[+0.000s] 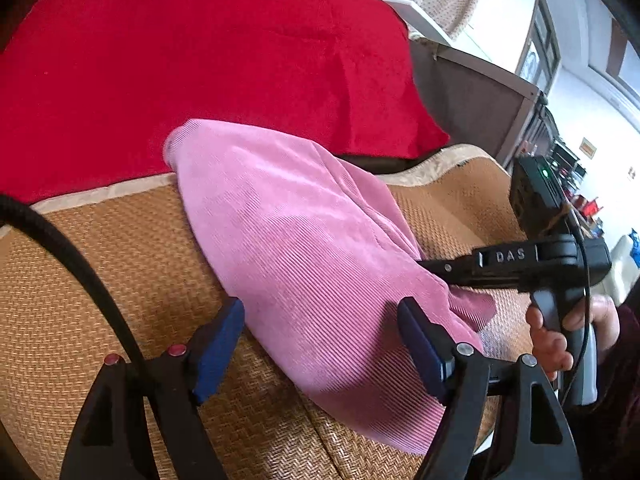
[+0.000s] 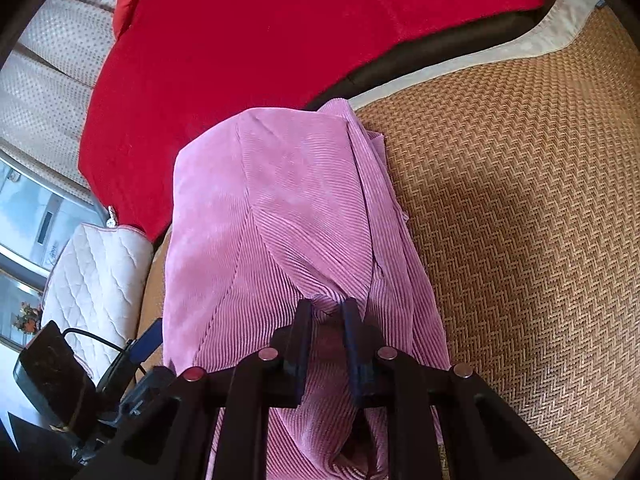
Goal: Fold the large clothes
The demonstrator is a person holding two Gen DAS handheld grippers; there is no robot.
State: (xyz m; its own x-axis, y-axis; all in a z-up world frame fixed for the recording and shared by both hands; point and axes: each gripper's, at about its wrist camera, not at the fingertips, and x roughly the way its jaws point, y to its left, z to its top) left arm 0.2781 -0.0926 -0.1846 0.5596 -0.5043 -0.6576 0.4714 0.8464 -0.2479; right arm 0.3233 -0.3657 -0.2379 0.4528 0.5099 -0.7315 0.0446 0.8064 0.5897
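Left wrist view: our left gripper (image 1: 320, 320) has its jaws spread wide and opening, blue pads (image 1: 218, 350) on either side of the pink corduroy garment (image 1: 304, 248). The cloth passes between them but neither pad presses on it, so nothing is gripped. The garment lies diagonally across the woven rattan seat mat (image 1: 80, 272), its far end overlapping the red blanket (image 1: 200, 60) behind. At right we see the right gripper (image 1: 436, 270) from the side, fingers going into the garment's edge; a hand (image 1: 560, 336) holds its handle. We can't tell from here how tightly it is closed.

Right wrist view: our right gripper (image 2: 326, 312) is clamped on a bunched fold of the pink corduroy garment (image 2: 288, 200), cloth pinched between the two narrow-set pads (image 2: 350, 320). The garment runs away from the gripper toward the red blanket (image 2: 240, 40), folded lengthwise with layered edges on its right side. Woven rattan seat mat (image 2: 520, 200) is to the right, a quilted white cushion (image 2: 96, 272) to the left. Part of the left gripper (image 2: 146, 344) shows low left, just beside the garment's edge.
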